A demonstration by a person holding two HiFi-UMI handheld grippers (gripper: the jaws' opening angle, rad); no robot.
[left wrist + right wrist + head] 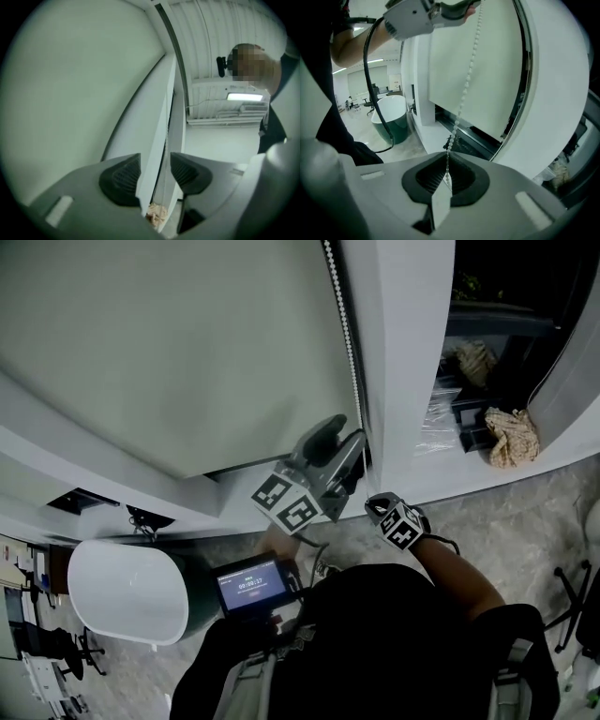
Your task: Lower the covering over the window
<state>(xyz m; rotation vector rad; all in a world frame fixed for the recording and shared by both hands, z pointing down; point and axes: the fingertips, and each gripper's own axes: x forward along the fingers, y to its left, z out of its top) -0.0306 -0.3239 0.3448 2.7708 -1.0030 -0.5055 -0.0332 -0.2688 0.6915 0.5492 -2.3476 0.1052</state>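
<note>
Closest in, my right gripper is clamped on the bead chain, below the roller blind, which covers most of the window. My left gripper stands wide open beside the blind's right edge, gripping nothing; a thin strand, perhaps the chain, runs between its pads.

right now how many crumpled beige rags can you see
2. One crumpled beige rag lies right of the white frame; the other lies farther back. The frame may hide more.

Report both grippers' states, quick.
Left gripper: open, jaws apart, gripping nothing.
Right gripper: closed on the bead chain.
</note>
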